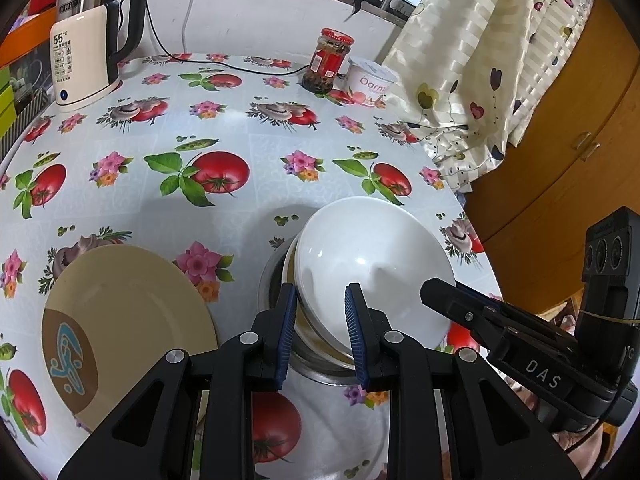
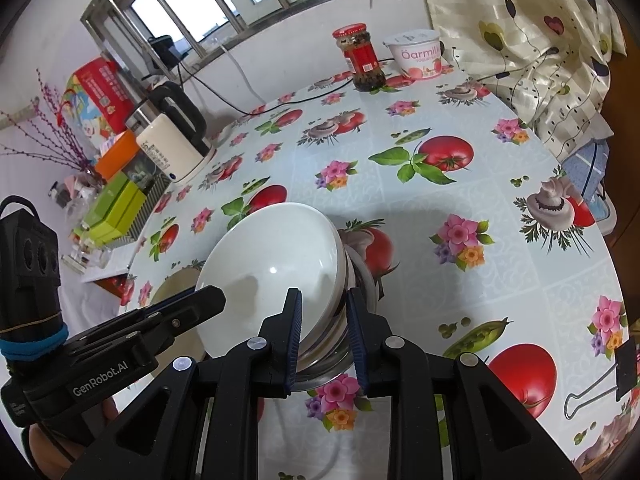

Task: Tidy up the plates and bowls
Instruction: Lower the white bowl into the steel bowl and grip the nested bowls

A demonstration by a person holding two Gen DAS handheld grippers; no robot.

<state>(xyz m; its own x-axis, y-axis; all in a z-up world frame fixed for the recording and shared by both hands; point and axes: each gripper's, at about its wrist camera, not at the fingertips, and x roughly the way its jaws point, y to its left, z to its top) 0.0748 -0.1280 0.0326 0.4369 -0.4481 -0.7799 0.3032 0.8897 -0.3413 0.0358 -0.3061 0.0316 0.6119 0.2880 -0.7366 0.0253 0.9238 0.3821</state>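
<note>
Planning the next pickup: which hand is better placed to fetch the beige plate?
Left, probably. The beige plate lies just left of the left gripper; the right gripper sits across the bowl stack.

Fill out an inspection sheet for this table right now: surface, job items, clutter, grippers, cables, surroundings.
Surface: round table under a tomato-print cloth.
Job's things: white bowl tilted atop a nested stack in a steel bowl; beige plate lies flat to its left.
Clutter: kettle, sauce jar, yogurt tub, binder clip.
Grippers: left gripper and right gripper each straddle the stack's rim; grip unclear.
Cables: black cord crosses the far edge.
Surroundings: curtain, barred window, wooden cabinet.
</note>
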